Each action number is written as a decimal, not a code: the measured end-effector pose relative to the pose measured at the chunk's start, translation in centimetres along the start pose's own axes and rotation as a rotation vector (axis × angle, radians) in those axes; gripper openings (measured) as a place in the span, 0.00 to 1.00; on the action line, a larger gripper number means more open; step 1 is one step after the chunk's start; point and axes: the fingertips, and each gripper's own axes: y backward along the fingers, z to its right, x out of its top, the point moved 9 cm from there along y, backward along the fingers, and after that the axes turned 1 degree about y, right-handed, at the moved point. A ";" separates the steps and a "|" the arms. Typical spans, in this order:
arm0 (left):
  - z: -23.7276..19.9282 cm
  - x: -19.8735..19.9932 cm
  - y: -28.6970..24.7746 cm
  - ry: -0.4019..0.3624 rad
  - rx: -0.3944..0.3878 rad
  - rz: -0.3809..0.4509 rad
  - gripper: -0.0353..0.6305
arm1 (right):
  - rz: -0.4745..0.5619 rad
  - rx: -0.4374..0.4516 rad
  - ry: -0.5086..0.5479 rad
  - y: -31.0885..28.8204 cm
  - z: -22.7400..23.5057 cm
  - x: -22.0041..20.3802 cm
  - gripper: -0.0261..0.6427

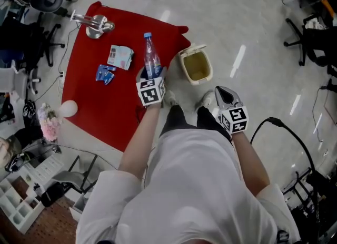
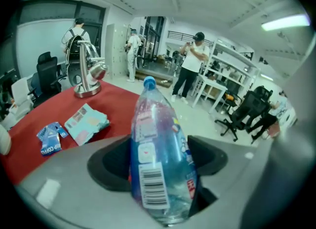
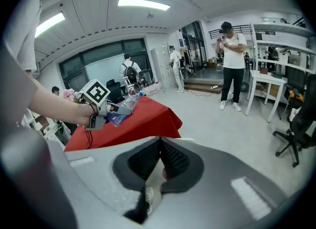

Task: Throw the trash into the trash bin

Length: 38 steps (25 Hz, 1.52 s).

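Bottle (image 2: 160, 149) of clear, blue-tinted plastic sits clamped in the left claw (image 1: 152, 73), whose two dark pads are closed onto its lower body. Its long axis runs straight out along the jaws, with the blue cap at the far end. A white label carries a barcode, and below it is a small red patch whose print is too fine to read.

The right claw (image 3: 159, 156) has its pads pressed together on nothing. It hangs low at the person's right side, over the floor.

The trash bin (image 1: 196, 65) stands open on the floor to the right of the left claw and a little farther off. It is just beside the right edge of the red tabletop (image 1: 105, 111), and its inside looks bare. In the head view it lies between the two claws. Since the left one has the load, the coming move is probably a short swing rightward, off the tabletop's edge, to bring the bottle over the opening before the jaws part. Tipping the cap downward should help it drop in cleanly.

More rubbish lies to the left on the tabletop. There is a crumpled teal-and-white packet (image 1: 120, 57), and nearer it are blue sachets (image 1: 105, 73) with letters that look like "COFF".
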 end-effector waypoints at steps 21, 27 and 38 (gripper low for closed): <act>11.6 -10.4 -7.4 -0.109 -0.106 -0.158 0.60 | -0.061 -0.001 -0.079 1.5 7.7 -7.5 0.04; 13.1 -14.4 -11.1 -0.114 -0.136 -0.221 0.60 | -0.072 -0.003 -0.121 -0.5 9.4 -10.3 0.04; 13.4 -20.5 -18.1 -0.126 -0.156 -0.312 0.60 | -0.079 -0.009 -0.189 -4.3 11.5 -15.7 0.04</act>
